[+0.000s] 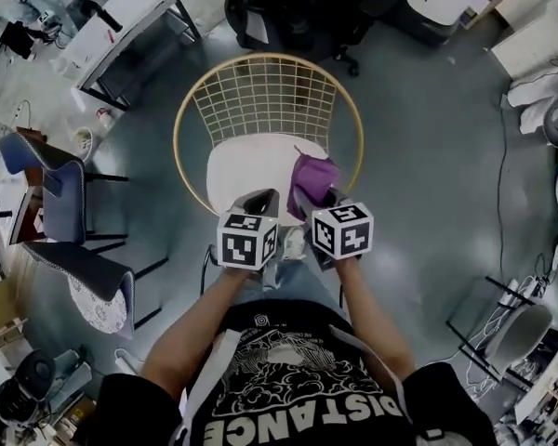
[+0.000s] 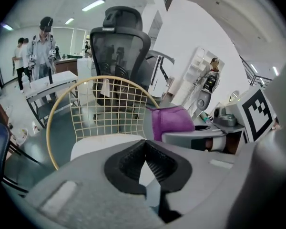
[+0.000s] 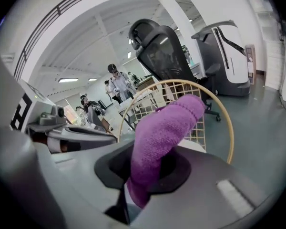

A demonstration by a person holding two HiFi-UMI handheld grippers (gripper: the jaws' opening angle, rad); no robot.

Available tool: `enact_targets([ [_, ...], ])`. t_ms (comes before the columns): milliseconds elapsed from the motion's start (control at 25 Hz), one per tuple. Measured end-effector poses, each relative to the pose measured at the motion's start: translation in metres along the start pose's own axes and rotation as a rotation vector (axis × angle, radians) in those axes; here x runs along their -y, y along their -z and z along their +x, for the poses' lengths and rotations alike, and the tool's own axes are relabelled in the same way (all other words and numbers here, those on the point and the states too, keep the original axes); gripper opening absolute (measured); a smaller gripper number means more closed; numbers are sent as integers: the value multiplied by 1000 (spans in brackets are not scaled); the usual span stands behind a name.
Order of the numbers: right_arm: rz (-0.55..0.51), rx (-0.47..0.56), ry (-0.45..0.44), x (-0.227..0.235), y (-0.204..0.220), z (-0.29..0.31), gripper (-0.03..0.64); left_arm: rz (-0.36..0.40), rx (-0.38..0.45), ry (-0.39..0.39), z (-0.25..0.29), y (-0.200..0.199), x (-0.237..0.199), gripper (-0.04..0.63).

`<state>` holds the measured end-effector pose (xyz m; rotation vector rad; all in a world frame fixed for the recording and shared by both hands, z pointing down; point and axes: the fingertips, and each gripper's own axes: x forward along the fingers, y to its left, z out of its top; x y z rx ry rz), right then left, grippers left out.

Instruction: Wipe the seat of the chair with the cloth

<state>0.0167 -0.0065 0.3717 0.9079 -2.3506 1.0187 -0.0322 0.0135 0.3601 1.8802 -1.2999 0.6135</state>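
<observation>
The chair has a round white seat [image 1: 246,170] and a gold wire back [image 1: 265,91], and it stands just ahead of me. My right gripper [image 1: 309,201] hovers over the seat's front right part, shut on a purple cloth [image 1: 313,177]. The cloth [image 3: 164,128] sticks up out of the jaws of the right gripper [image 3: 143,168] and folds over. My left gripper [image 1: 259,203] hangs beside it over the seat's front edge. In the left gripper view, the left gripper [image 2: 145,163] has its pads together and holds nothing, and the cloth [image 2: 171,120] shows at its right above the seat [image 2: 100,144].
A black office chair [image 1: 298,7] stands right behind the wire chair. Two blue-grey chairs [image 1: 65,193] stand at the left, with a white table [image 1: 121,17] at the far left. Cables and equipment [image 1: 530,333] crowd the right. People [image 2: 43,42] stand in the background.
</observation>
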Motion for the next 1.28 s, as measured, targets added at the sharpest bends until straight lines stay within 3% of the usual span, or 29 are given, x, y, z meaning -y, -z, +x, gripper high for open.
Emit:
enact_targets([
  [320, -139, 106, -46, -68, -62, -17, 61, 72, 144, -30, -53, -49, -9, -6],
  [520, -177, 146, -51, -90, -81, -25, 61, 52, 180, -33, -73, -58, -22, -6],
  [1280, -214, 168, -18, -102, -95, -24, 63, 74, 210, 25, -82, -82, -19, -6],
])
